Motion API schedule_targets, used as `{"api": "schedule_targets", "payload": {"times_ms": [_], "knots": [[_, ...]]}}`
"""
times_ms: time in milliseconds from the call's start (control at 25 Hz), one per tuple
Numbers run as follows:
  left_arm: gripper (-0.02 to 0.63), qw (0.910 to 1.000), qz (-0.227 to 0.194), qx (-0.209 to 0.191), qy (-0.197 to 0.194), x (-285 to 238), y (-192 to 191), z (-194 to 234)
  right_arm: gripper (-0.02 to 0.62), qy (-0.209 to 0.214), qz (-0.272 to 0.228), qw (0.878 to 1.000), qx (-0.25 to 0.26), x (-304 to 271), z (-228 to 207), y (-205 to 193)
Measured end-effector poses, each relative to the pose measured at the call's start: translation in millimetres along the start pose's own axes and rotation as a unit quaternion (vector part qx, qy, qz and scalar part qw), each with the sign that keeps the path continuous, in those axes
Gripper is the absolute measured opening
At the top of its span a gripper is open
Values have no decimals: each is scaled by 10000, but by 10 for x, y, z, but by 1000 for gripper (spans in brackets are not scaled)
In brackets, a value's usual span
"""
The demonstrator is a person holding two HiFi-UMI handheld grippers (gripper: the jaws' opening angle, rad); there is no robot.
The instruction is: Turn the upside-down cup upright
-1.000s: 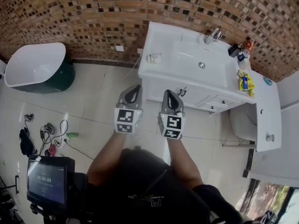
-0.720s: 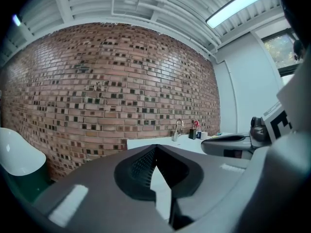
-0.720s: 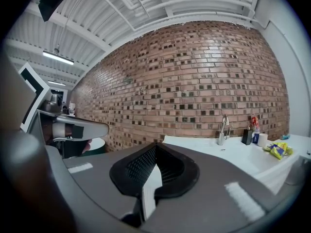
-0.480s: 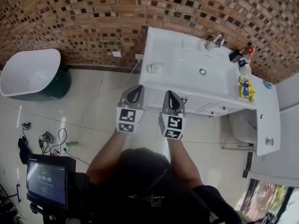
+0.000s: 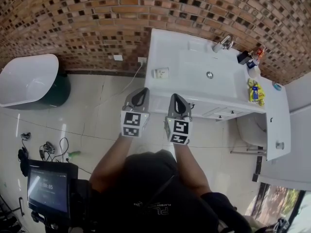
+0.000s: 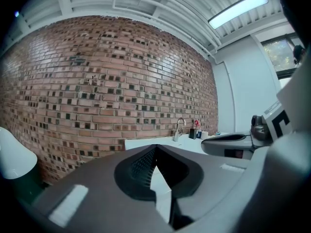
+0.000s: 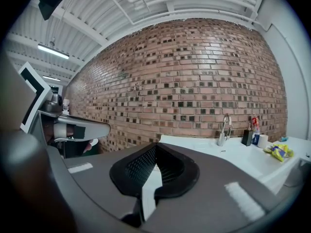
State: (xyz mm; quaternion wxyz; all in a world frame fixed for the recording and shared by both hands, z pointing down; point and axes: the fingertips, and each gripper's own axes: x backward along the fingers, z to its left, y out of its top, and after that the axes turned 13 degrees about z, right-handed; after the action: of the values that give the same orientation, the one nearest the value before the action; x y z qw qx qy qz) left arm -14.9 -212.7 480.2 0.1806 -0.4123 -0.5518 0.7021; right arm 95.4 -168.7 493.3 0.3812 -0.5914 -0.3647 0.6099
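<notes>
left tool [image 5: 140, 91] and right tool [image 5: 178, 97], jaws together and empty, hover at the worktop's [image 5: 167, 52] near edge; the small white cup [image 5: 253, 72] sits well apart, right of the tap [image 5: 222, 43].

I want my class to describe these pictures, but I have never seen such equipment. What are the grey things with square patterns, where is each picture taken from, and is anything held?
A person holds two hand tools, each a two-jaw gripper: the left gripper and the right gripper. The patterned cubes are part of them. The head view looks down from the person's head; each gripper view rides on one gripper and looks along its jaws. Both pairs of jaws are together, with nothing between them. Ahead stands a white washbasin counter against a brick wall, bearing a tap, a yellow packet and a small white cylinder, perhaps the cup.
</notes>
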Motion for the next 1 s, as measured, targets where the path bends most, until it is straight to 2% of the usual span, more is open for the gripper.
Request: {"api": "schedule_targets", "payload": {"times_ms": [160, 320, 600, 720, 880, 1000], "knots": [[-2, 9999, 17, 91, -42, -65, -23, 21, 14, -27, 109, 9999, 27, -31, -7, -22], [-3, 9998, 24, 183, -70, -142, -13, 1, 14, -56, -85, 9999, -5, -82, -83, 71], [-2, 9999, 75, 73, -6, -346, 63, 7, 14, -136, 49, 9999, -87, -295, -261, 27], [-3, 9998, 133, 93, 82, -493, 112, 62, 14, -47, 368, 9993, -65, -429, -328, -36], [-3, 9994, 193, 245, 151, -728, 147, 107, 14, 110, 310, 9995, -40, -655, -420, 71], [-3, 9994, 189, 219, 200, -867, 232, 123, 14, 189, 408, 9990, -79, -815, -496, 57]]}}
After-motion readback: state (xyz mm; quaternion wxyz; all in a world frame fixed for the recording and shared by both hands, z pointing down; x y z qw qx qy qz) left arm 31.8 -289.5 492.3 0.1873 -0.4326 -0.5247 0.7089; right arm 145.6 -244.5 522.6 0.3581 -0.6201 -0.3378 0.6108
